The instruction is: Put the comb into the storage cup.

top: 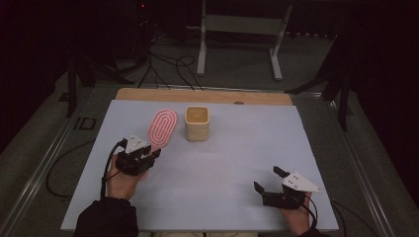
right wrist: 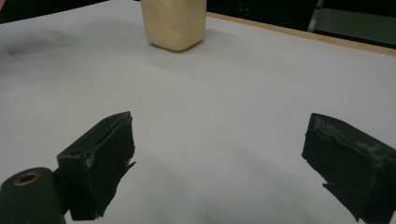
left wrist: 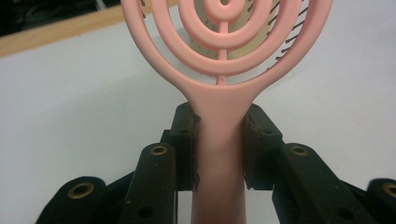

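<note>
A pink oval hairbrush (top: 162,128) with ringed slots points away from me at the table's left. My left gripper (top: 148,153) is shut on its handle; in the left gripper view both pads press the pink hairbrush (left wrist: 219,135) just below its head, with my left gripper (left wrist: 219,140) around it. A cream square cup (top: 197,123) stands upright just right of the brush head. My right gripper (top: 267,179) rests near the front right, jaws wide apart with nothing between them; the right gripper view has my right gripper (right wrist: 219,158) over bare table and the cream cup (right wrist: 173,23) far ahead.
The white table sheet (top: 237,153) has a wooden strip (top: 202,96) along its far edge. Past the table stand a metal frame (top: 242,29) and floor cables (top: 168,69).
</note>
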`<action>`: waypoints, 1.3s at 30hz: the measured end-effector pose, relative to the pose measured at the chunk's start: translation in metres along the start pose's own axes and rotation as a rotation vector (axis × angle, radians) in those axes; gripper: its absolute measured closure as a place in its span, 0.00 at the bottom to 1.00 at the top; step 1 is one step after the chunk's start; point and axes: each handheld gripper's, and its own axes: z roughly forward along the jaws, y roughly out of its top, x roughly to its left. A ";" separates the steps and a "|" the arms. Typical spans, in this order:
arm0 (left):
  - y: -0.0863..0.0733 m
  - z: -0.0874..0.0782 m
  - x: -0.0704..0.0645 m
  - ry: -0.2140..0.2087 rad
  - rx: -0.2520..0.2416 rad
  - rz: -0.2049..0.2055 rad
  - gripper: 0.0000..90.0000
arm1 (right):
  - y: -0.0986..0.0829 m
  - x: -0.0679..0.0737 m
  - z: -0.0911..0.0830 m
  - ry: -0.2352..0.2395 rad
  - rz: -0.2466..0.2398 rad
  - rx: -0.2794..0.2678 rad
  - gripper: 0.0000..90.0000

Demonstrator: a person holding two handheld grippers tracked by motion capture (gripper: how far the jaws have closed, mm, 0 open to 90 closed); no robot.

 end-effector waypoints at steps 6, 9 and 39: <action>0.003 -0.002 -0.009 -0.002 -0.034 0.034 0.78 | 0.000 0.001 0.000 0.002 0.001 0.004 0.10; 0.002 0.001 -0.015 0.003 -0.040 0.055 0.78 | 0.000 0.001 0.001 0.004 0.003 0.005 0.10; 0.002 0.010 -0.048 -0.034 -0.156 0.142 0.78 | 0.023 0.001 0.004 0.024 0.004 -0.023 0.10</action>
